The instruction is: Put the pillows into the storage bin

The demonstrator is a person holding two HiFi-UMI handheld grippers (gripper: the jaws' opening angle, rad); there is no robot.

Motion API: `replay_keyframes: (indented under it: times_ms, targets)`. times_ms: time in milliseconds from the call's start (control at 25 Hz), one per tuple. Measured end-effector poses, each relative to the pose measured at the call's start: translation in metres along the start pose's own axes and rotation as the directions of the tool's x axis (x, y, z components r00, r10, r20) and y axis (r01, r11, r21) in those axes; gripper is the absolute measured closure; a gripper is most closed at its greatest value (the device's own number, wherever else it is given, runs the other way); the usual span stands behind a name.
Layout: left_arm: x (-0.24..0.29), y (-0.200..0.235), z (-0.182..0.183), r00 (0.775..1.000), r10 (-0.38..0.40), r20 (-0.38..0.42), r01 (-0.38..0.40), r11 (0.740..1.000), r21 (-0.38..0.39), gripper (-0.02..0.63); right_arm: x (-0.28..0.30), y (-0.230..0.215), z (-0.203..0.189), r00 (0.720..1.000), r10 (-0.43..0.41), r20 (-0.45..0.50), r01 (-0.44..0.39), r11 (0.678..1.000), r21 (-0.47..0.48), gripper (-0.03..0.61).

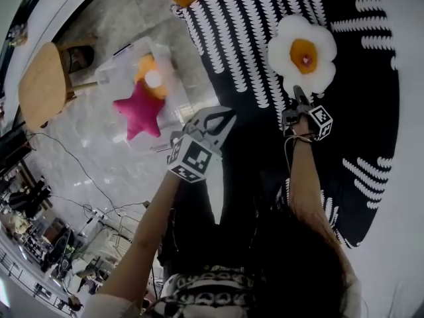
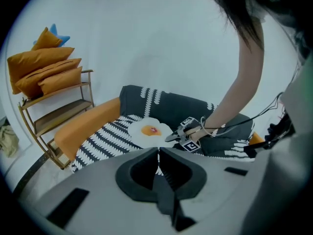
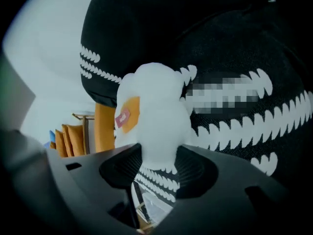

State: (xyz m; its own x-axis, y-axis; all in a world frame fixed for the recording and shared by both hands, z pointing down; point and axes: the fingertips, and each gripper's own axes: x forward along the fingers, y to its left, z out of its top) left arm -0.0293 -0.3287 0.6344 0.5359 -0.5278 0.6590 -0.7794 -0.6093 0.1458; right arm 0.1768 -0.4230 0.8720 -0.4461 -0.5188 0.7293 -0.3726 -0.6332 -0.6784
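The fried-egg pillow lay on the black-and-white patterned sofa cover, its near edge pinched between the jaws of the right gripper. The left gripper hovered nearby, jaws together and empty. On the marble floor, the clear storage bin held a pink star pillow and an orange-and-white pillow.

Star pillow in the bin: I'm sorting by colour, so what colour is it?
The star pillow is deep pink, seen best in the head view.

White egg pillow (orange yolk), probably pink star pillow.
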Motion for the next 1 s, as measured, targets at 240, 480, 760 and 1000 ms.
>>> replay_keyframes:
  times_ms: [240,480,760,1000]
  targets:
    - [-0.007,-0.016,-0.025,1.000,0.018,0.021,-0.018,1.000,-0.020,0.603,-0.015,-0.006,-0.014,0.995,0.017,-0.097,-0.044,0.958,-0.284,0.473]
    - [-0.037,-0.018,-0.024,0.997,0.037,0.072,-0.035,0.999,-0.025,0.603,-0.047,0.058,-0.053,0.974,0.124,-0.187,-0.192,0.893,-0.407,0.534]
    - [-0.105,-0.017,-0.088,0.987,0.139,0.075,-0.132,0.987,-0.087,0.603,-0.078,0.107,-0.147,0.934,0.231,-0.273,-0.335,0.832,-0.443,0.558]
    - [-0.196,-0.005,-0.164,0.969,0.242,0.058,-0.230,0.959,-0.166,0.603,-0.091,0.133,-0.283,0.869,0.188,-0.458,-0.446,0.699,-0.560,0.561]
